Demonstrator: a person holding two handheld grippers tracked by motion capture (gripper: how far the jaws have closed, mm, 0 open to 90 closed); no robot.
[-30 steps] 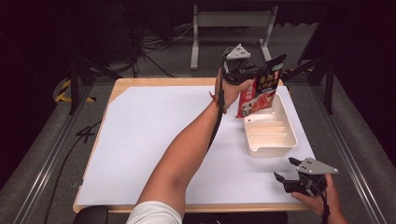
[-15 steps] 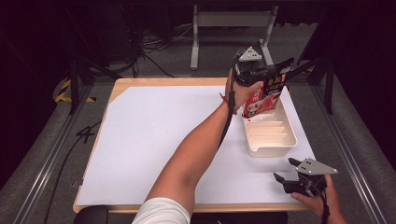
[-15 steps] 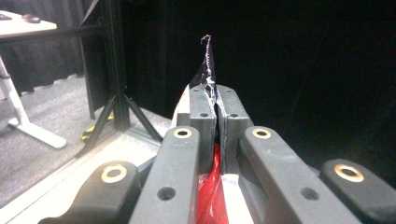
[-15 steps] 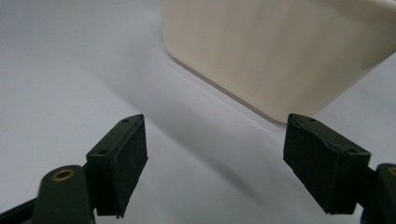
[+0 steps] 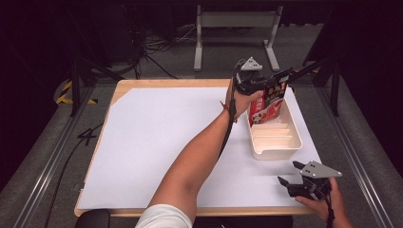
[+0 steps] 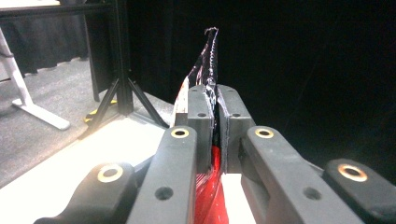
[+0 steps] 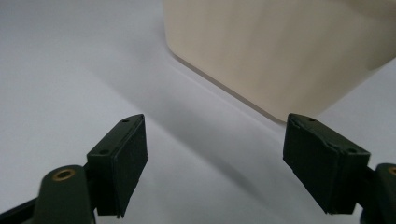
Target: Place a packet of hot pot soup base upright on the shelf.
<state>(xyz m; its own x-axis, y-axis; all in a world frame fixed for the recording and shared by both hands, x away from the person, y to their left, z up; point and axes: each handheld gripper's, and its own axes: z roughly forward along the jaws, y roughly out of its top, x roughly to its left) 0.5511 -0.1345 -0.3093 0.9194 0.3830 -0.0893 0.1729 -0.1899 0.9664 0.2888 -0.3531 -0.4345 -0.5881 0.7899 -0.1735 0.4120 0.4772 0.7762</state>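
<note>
In the upper right of the high view, the left gripper (image 5: 266, 85) pinches the top edge of a red snack bag (image 5: 267, 105), so the bag hangs straight down into the far end of the cream tray (image 5: 276, 151). At the lower right, the right gripper (image 5: 291, 175) waits near the tray, its jaws wide apart and holding nothing.

Grey floor (image 5: 43, 142), dark, perhaps curtained walls.
</note>
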